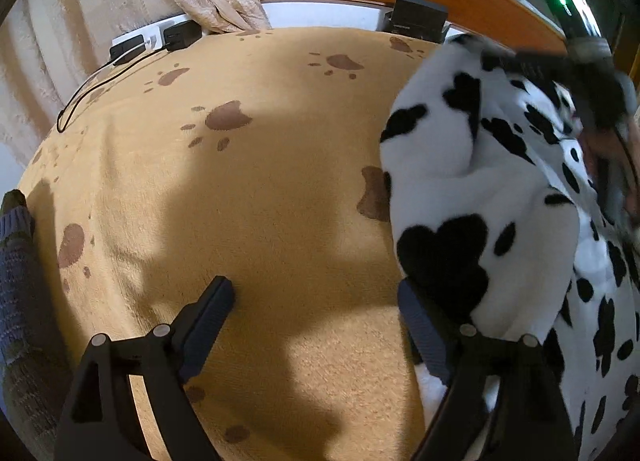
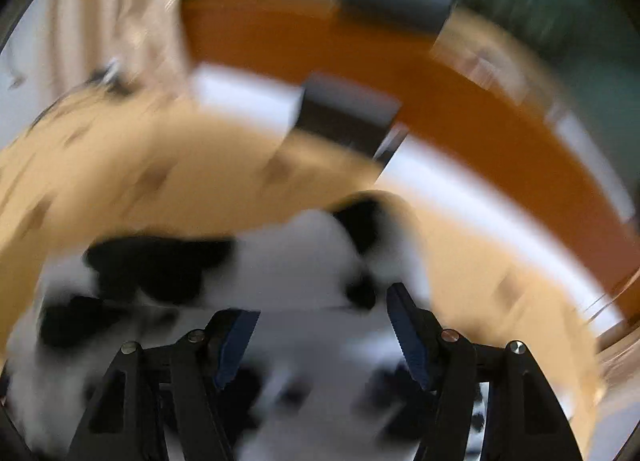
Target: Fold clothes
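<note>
Cow-print fleece garment (image 1: 500,189), judged soft, bulky and light, best pinched at an edge; left claw (image 1: 316,301) wide beside it, right claw (image 2: 320,305) gripping its fleece.

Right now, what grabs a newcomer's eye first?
The black-and-white cow-print fleece, heaped at the right of the left wrist view. Under it, a tan blanket with brown paw prints fills the middle. The left claw stands wide open over bare blanket, its right finger beside the fleece.
</note>
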The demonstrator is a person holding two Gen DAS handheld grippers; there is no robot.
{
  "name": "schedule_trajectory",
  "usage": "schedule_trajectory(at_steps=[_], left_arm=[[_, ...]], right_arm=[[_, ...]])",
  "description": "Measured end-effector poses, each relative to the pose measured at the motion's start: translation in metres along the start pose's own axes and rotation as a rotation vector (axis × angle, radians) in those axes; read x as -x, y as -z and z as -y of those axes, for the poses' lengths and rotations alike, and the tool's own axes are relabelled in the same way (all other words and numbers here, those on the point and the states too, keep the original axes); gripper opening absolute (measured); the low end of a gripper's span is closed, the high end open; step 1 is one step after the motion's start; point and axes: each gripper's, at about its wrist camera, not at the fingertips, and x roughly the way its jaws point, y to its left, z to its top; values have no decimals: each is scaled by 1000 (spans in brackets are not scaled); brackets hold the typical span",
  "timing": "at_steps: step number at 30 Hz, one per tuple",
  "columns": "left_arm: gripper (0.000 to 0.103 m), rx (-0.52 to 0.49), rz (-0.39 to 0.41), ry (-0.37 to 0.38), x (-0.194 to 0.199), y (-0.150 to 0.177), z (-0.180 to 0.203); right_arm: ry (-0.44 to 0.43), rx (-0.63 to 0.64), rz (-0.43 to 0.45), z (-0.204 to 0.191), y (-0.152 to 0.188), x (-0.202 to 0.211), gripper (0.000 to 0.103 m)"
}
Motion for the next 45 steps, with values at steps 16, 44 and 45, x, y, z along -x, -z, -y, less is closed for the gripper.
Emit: schedule_trajectory(at_steps=[16, 44, 45], left_arm=[[87, -30, -10, 102, 5, 7, 18], [89, -14, 33, 401, 46, 17, 39], [89, -21, 28, 380, 42, 17, 40]], right_arm=[[-312, -28, -56, -7, 67, 64, 67], [-399, -358, -118, 56, 192, 93, 68], [-401, -359, -118, 56, 192, 93, 68]])
